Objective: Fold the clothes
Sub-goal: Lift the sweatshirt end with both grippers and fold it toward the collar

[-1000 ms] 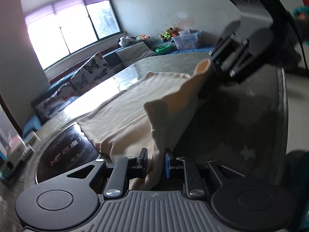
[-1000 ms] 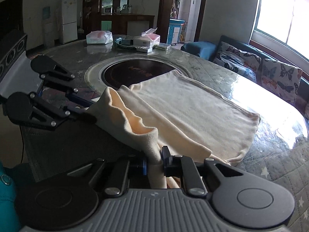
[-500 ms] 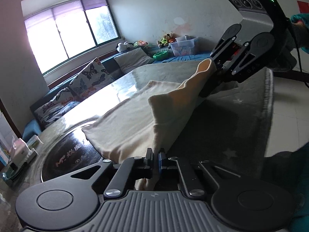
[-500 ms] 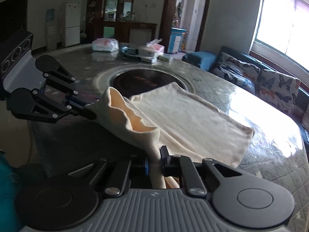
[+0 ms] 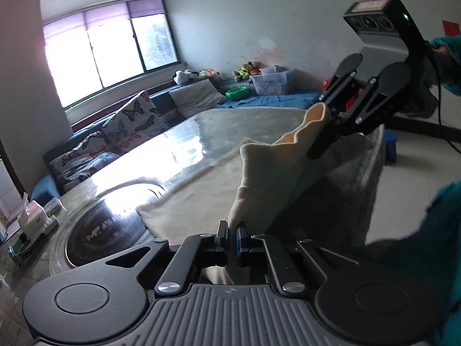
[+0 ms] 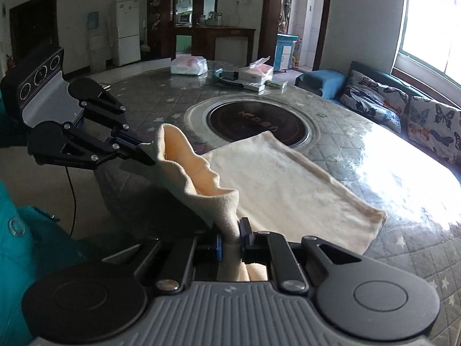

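A cream cloth garment lies flat on the round table, its near edge lifted. My left gripper is shut on one corner of that lifted edge; it also shows at the left of the right wrist view. My right gripper is shut on the other corner; it shows at the upper right of the left wrist view. The held edge hangs slack between the two grippers, above the table's near rim. The rest of the cloth stays on the tabletop.
The quilted table has a round black hotplate in its middle, partly under the cloth's far end. Tissue packs and boxes lie on the far side. A sofa with butterfly cushions runs along the window. Teal sleeve at left.
Both grippers have risen and drawn back toward the table's near rim, lifting the held edge higher. More of the cloth has come off the table. Both stay shut.
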Available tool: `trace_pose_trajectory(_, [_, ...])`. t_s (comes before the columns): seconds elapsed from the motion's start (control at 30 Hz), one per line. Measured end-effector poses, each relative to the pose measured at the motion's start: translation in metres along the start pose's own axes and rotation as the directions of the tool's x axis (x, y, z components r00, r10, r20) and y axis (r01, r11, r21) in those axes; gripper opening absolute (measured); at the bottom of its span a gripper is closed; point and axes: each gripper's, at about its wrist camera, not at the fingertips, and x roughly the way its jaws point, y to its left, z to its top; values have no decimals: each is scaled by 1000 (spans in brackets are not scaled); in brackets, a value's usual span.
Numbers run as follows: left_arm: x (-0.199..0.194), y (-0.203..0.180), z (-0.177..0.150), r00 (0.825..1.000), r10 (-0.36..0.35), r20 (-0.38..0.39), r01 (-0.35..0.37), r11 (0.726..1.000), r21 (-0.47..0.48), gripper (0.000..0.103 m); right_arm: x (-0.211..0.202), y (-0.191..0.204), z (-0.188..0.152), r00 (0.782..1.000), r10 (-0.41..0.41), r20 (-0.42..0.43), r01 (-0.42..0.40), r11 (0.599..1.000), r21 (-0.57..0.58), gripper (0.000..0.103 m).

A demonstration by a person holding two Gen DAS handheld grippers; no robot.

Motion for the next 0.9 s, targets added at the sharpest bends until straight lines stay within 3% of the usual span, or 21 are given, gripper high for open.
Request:
trace_pose_trajectory(0.27, [57,55,34,998,56,4,-56,998,-28,5,23,-58,39,1000,0,4,0,998,58,10])
trace_pose_trajectory(0.47, [132,92,38,990,104,-95,-112,990,-90,5,71,-114,63,1000,-3,-27,7,990,141,10])
trace_pose_trajectory(0.6, [174,107,24,979,120,-163,-143,980,-142,6,121,-146,55,998,-27,-62,41,970,240,12])
trace_pose_trajectory(0.67, [184,111,21,977,120,-178,-148,977,-155,6,126,-154,47,997,-55,-50,67,955,289,12])
trace_pose_trajectory(0.83, [188,116,19,974,137,-182,-166,974,-154,9,139,-174,26,992,-126,-26,126,904,409,30])
trace_pose_trajectory(0.9, [187,117,19,971,150,-187,-180,971,-157,11,144,-182,18,987,-158,-18,149,879,454,31])
